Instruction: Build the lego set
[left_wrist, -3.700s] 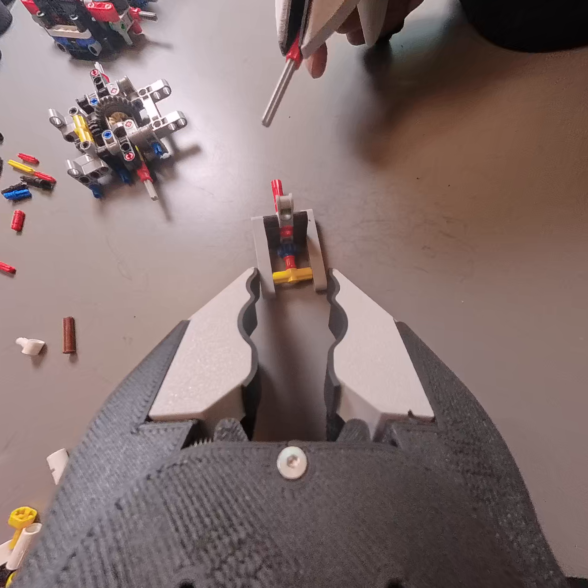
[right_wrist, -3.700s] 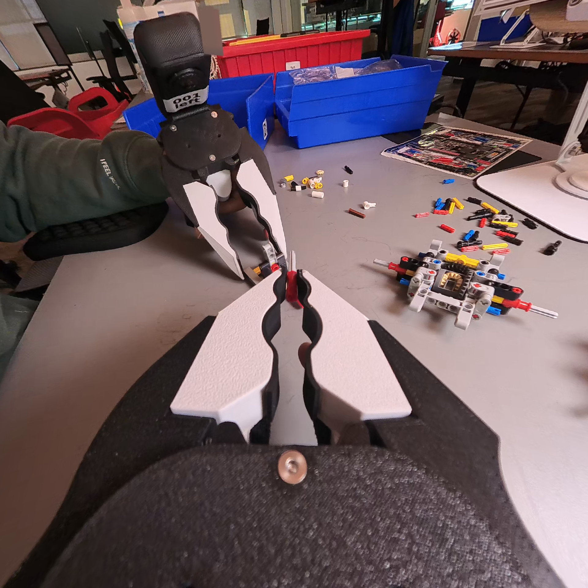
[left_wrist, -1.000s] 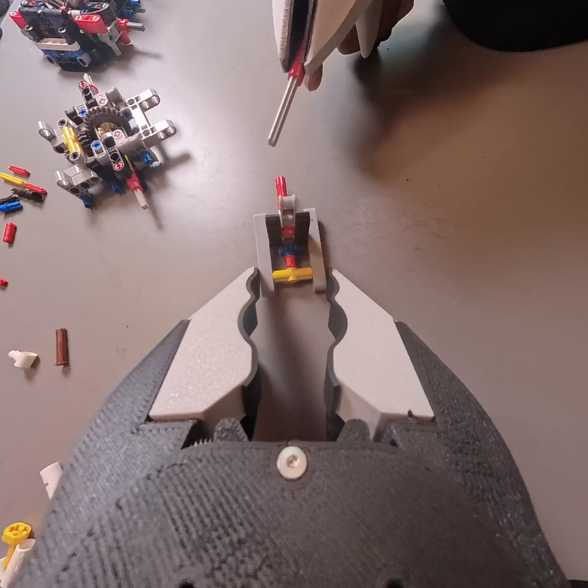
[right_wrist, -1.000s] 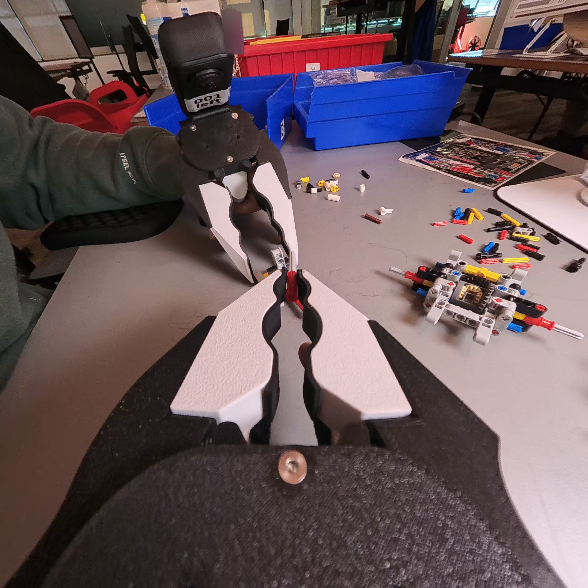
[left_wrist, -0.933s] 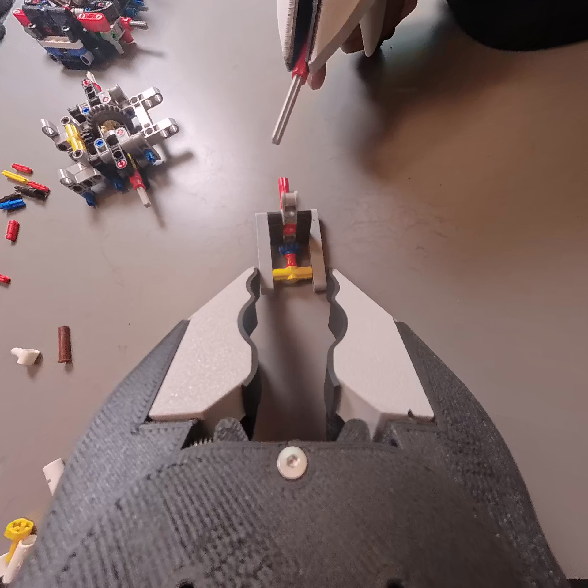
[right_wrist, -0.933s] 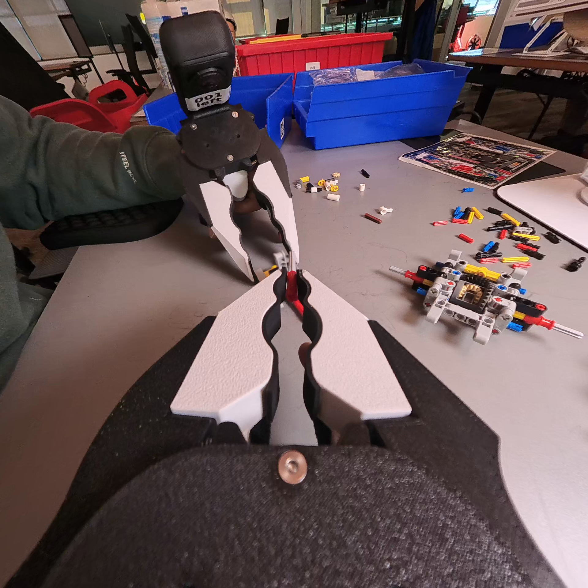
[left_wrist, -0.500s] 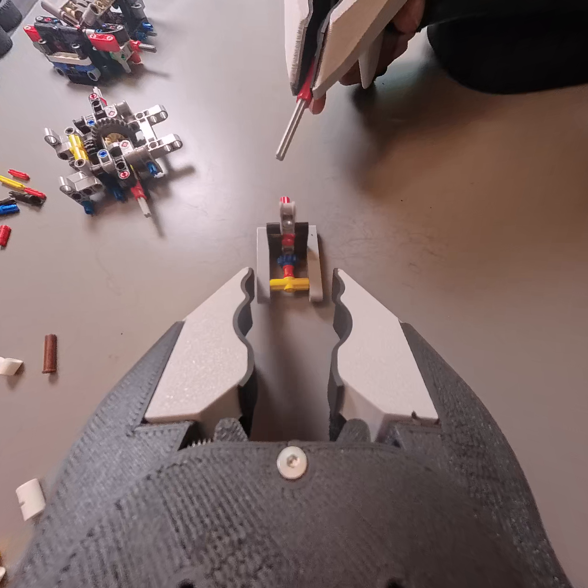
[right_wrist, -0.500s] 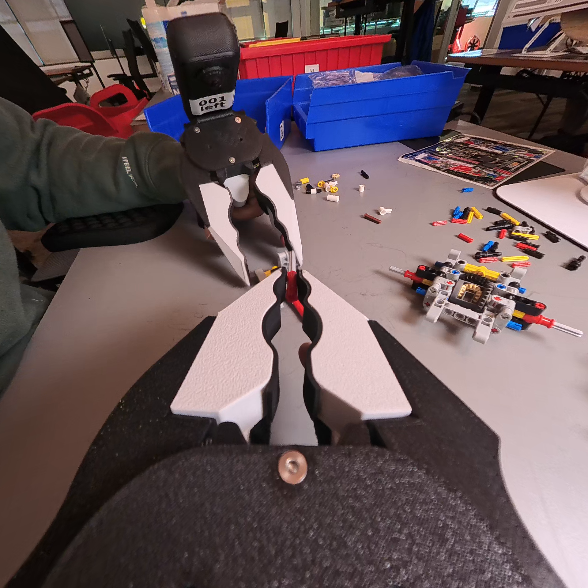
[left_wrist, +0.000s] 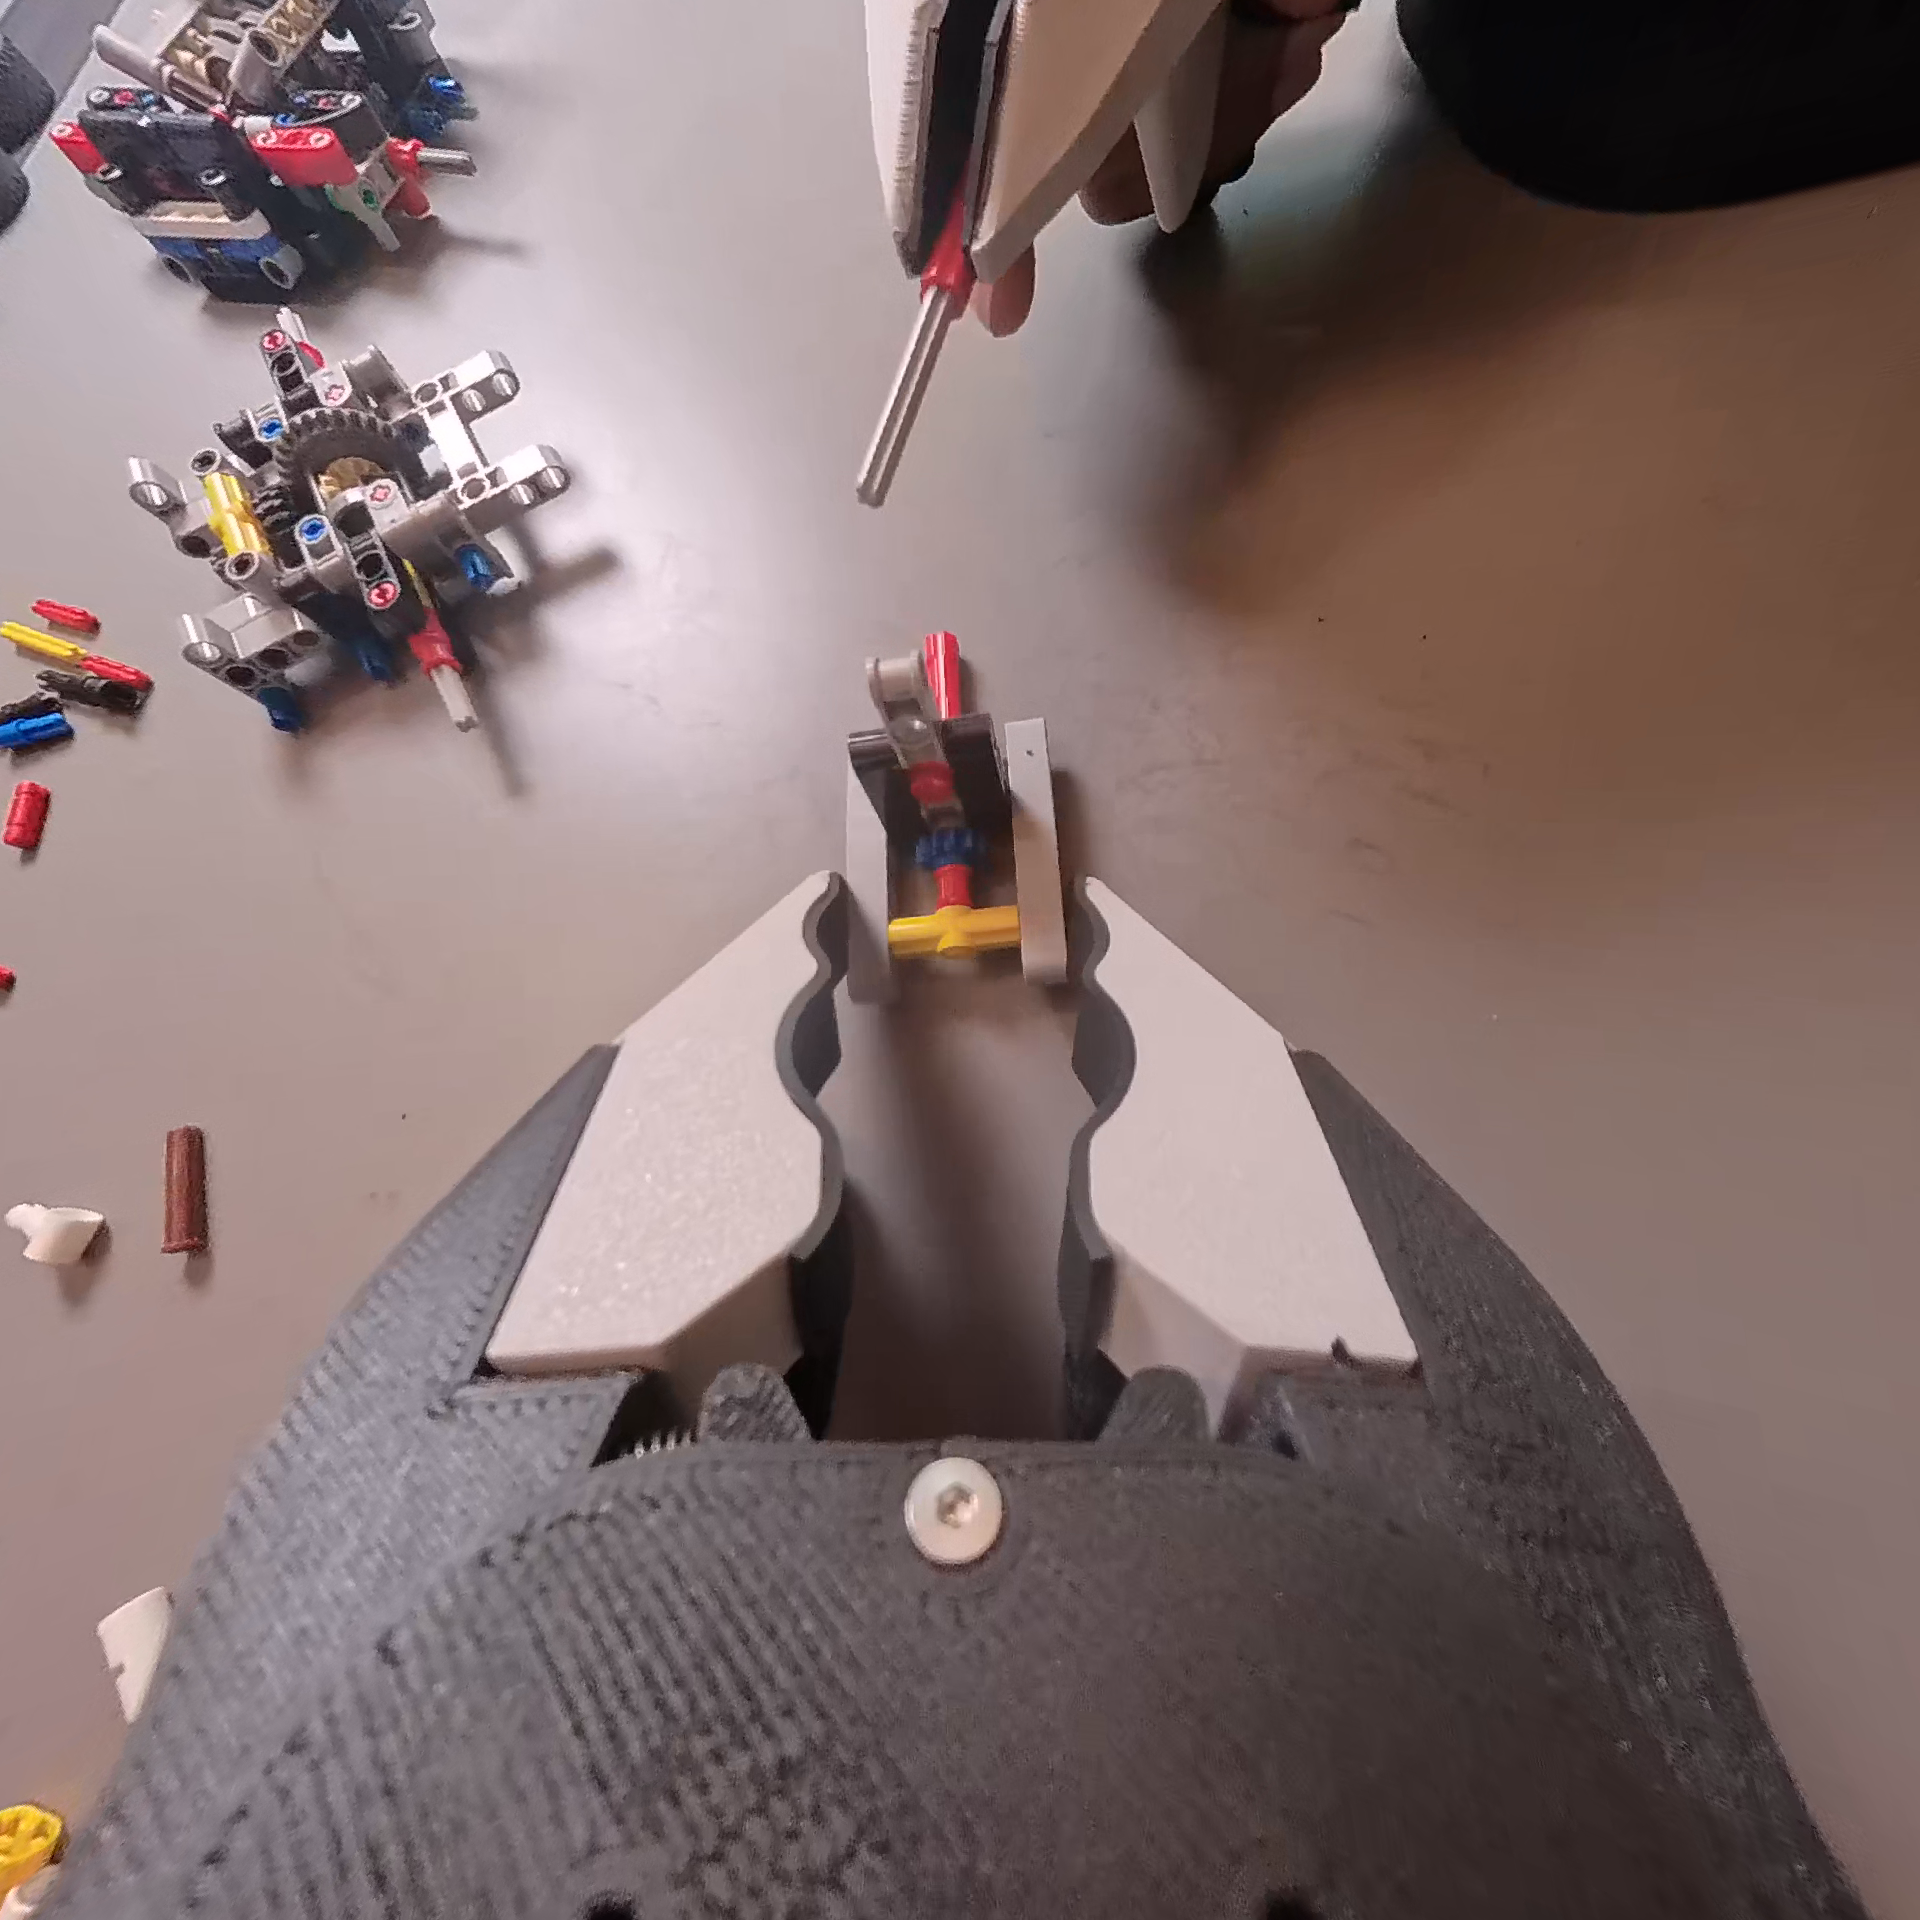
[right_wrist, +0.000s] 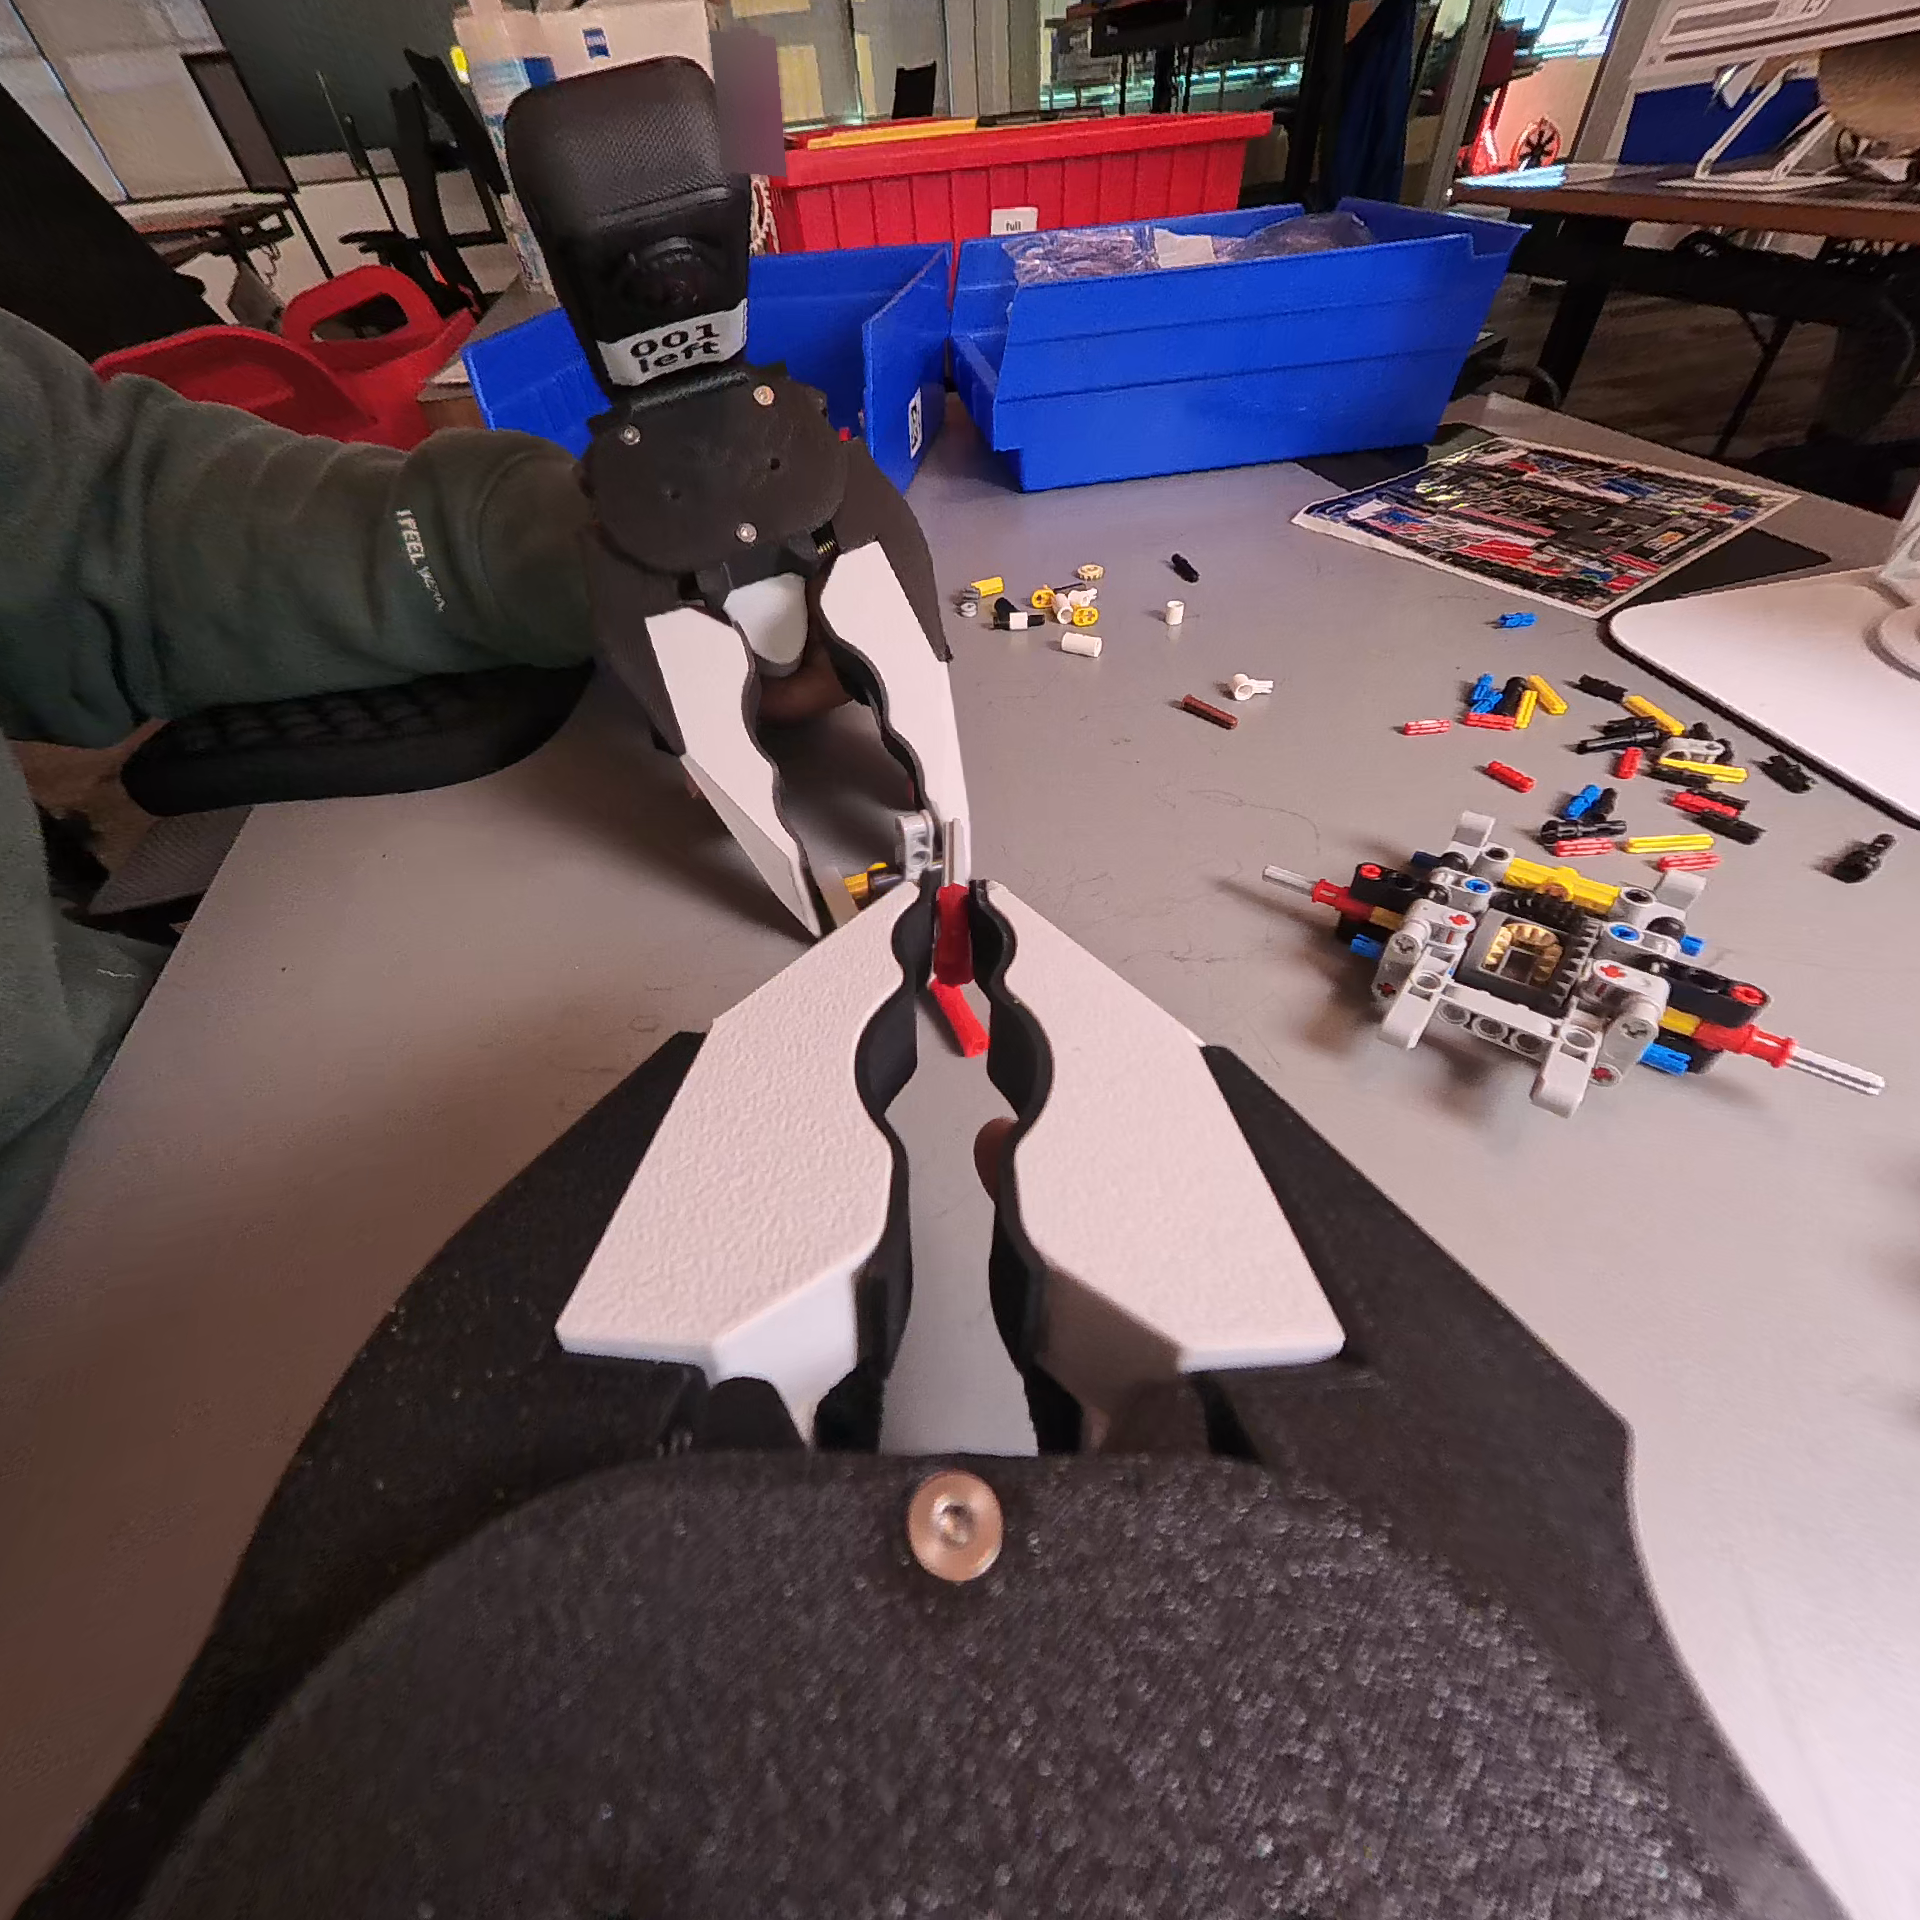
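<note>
In the left wrist view my left gripper (left_wrist: 961, 904) is shut on a small brick assembly (left_wrist: 1039, 852) that rests on the grey table (left_wrist: 1455, 935). Its fingertips press the two grey side plates. Between the plates sit a yellow cross piece, a red axle, a blue gear and a grey connector. The right wrist view shows the same grasp (right_wrist: 883, 883). My right gripper (right_wrist: 948, 894) is shut on a red bush with a grey axle (right_wrist: 951, 940). In the left wrist view it (left_wrist: 951, 260) hangs beyond the assembly, and the grey axle (left_wrist: 904, 395) points down towards it without touching.
A larger grey gear assembly (left_wrist: 343, 540) (right_wrist: 1538, 956) and a dark build (left_wrist: 239, 156) lie to the left of the small one. Loose pins (left_wrist: 62, 665) (right_wrist: 1621, 748) are scattered around. Blue bins (right_wrist: 1226, 332), a red bin (right_wrist: 1018, 177) and an instruction sheet (right_wrist: 1548, 520) stand at the far edge. A green sleeve (right_wrist: 260, 582) holds the left gripper.
Half a second ago my left gripper had opened off the small assembly and drawn back. Now it is shut on it again, and the assembly sits slightly twisted. My right gripper kept hold of the axle.
</note>
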